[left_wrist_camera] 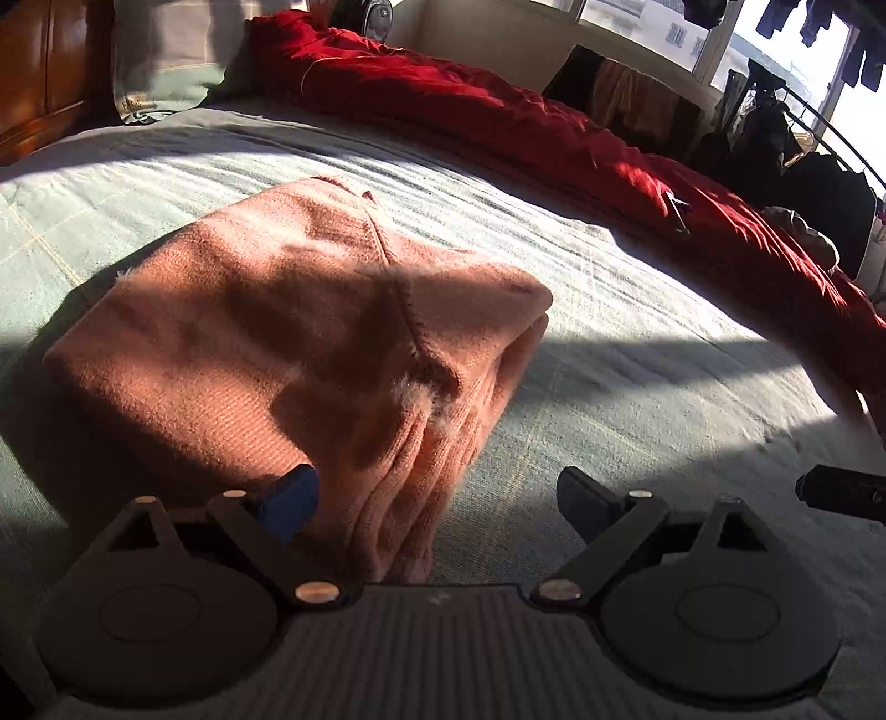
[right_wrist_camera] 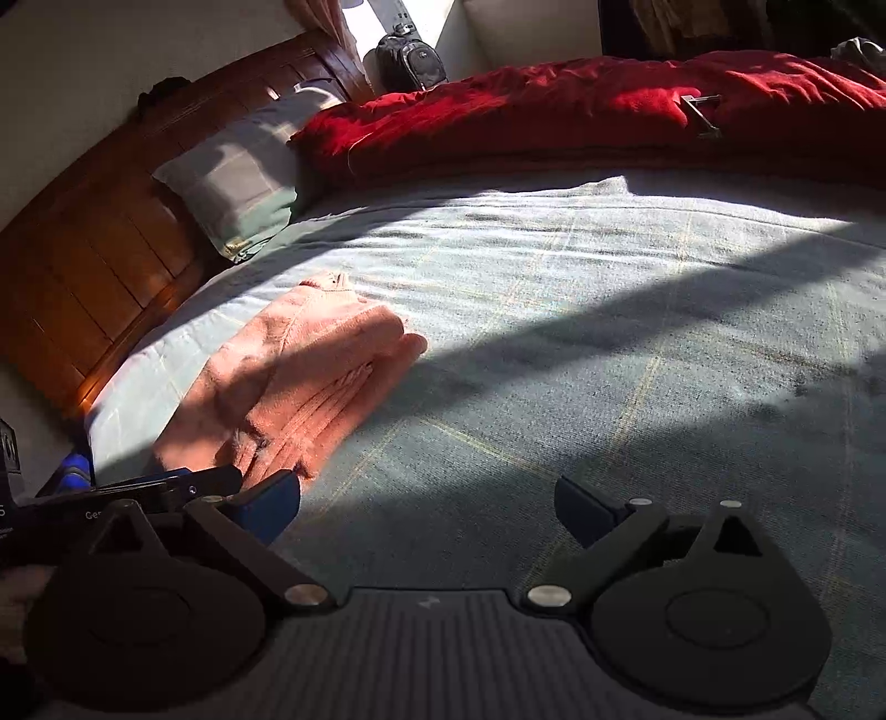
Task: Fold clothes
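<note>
1. Bedroom setting: a bed [right_wrist_camera: 554,310] with a pale green cover, crossed by bands of sunlight and shadow, fills both views.
2. Headboard [right_wrist_camera: 94,277] of brown wood stands at the left in the right wrist view; a pillow [right_wrist_camera: 238,183] leans against it.
3. Red duvet [left_wrist_camera: 498,116] lies bunched along the far side of the bed. A dark backpack [right_wrist_camera: 410,61] sits beyond it by the wall.
4. Sweater [left_wrist_camera: 299,332], pink knit, lies folded into a compact stack on the cover, near the headboard end. Its layered edges face the left gripper.
5. Left gripper [left_wrist_camera: 437,498]: jaws stand wide apart. The near corner of the sweater lies between them, beside the left blue pad; the pads do not press on it.
6. Right gripper [right_wrist_camera: 432,504]: jaws stand wide apart over bare cover, nothing between them. The sweater lies ahead and to its left, apart from it.
7. Clothes [left_wrist_camera: 819,22] hang at the bright window in the left wrist view.
</note>
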